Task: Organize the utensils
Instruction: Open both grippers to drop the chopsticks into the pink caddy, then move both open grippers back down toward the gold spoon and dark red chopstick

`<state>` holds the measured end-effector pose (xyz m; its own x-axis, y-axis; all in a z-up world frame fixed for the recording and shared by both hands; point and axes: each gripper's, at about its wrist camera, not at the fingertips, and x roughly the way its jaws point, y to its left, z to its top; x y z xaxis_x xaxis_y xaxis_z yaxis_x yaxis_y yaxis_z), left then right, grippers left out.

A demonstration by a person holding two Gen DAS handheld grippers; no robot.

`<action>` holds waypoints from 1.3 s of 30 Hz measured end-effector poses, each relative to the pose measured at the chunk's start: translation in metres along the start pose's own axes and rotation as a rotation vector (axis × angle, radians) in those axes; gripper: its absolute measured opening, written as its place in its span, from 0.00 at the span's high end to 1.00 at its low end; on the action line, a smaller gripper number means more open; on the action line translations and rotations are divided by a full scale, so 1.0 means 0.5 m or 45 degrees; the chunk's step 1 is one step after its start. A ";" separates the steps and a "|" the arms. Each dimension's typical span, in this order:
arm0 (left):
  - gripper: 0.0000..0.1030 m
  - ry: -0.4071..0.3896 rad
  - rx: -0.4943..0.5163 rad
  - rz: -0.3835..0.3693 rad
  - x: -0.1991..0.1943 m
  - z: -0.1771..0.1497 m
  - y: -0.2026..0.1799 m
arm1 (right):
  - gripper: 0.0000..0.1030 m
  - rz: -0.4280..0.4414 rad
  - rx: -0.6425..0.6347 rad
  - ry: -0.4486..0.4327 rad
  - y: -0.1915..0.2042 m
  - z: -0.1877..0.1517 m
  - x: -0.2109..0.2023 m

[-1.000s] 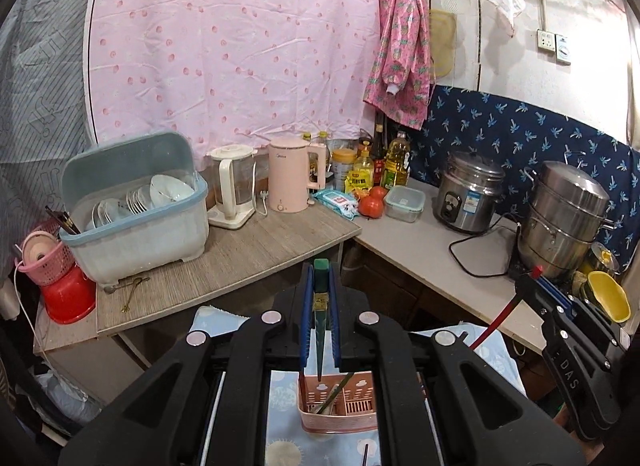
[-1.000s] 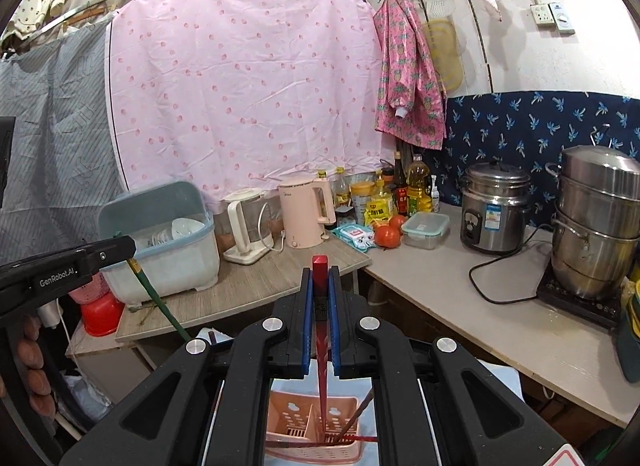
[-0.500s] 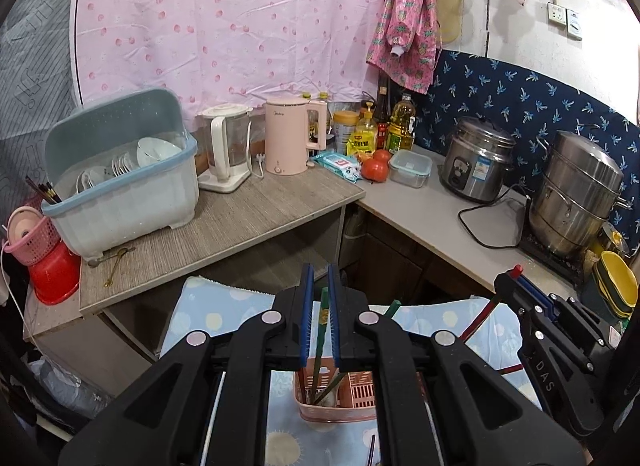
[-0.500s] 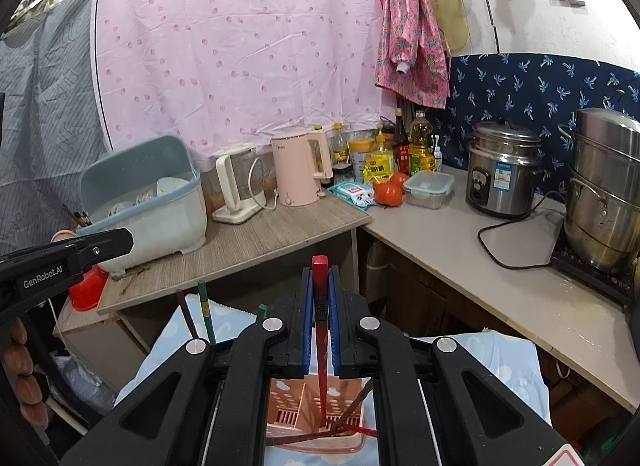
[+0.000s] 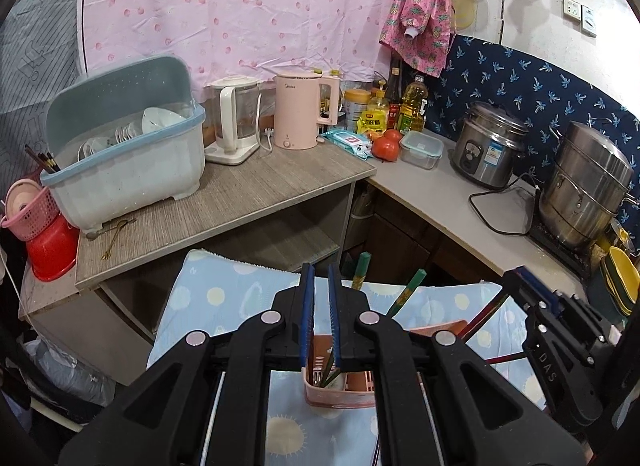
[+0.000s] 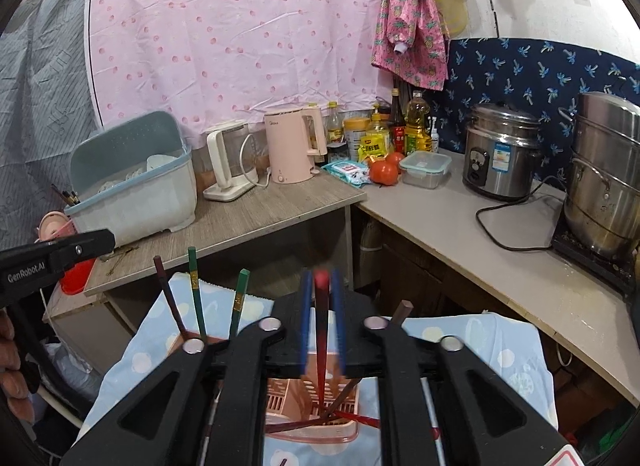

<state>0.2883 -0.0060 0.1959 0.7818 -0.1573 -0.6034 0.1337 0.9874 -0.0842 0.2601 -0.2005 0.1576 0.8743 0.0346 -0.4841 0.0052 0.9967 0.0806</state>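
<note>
- Our left hand-held gripper [image 5: 320, 298] stands with its blue pads slightly apart and nothing between them, above the pink utensil basket [image 5: 340, 396].
- Two green chopsticks [image 5: 360, 270] lean in that basket, their tops rising just right of the left pads.
- Our right hand-held gripper [image 6: 321, 306] is clamped on a red chopstick [image 6: 321, 342], whose lower end reaches down into the pink utensil basket [image 6: 312, 426].
- The basket sits on a blue patterned cloth [image 5: 224, 298].
- Behind it, the wooden bench [image 5: 240, 193] carries a dish drainer [image 5: 128, 161] and a pink kettle [image 5: 300, 113].
</note>
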 end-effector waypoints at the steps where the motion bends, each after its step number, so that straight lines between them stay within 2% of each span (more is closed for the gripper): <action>1: 0.92 0.005 0.004 0.002 0.002 -0.006 -0.001 | 0.66 -0.008 0.001 -0.015 0.000 -0.001 -0.006; 3: 0.89 0.014 0.008 0.006 0.005 -0.015 -0.002 | 0.63 -0.012 0.003 -0.035 0.002 -0.006 -0.018; 5: 0.79 0.023 0.007 0.014 0.007 -0.024 -0.003 | 0.62 -0.010 0.000 -0.036 0.003 -0.009 -0.028; 8: 0.71 0.028 0.000 0.016 0.004 -0.036 -0.006 | 0.59 0.002 0.009 -0.038 0.003 -0.014 -0.043; 22: 0.68 0.041 0.016 0.002 -0.035 -0.084 -0.029 | 0.56 0.037 0.036 -0.036 0.006 -0.057 -0.122; 39: 0.68 0.108 0.030 -0.025 -0.093 -0.194 -0.051 | 0.56 0.036 0.076 0.033 -0.003 -0.164 -0.210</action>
<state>0.1895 -0.0225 0.1493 0.7247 -0.1742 -0.6666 0.1636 0.9834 -0.0790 0.1286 -0.1998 0.1369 0.8619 0.0650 -0.5030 0.0105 0.9893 0.1458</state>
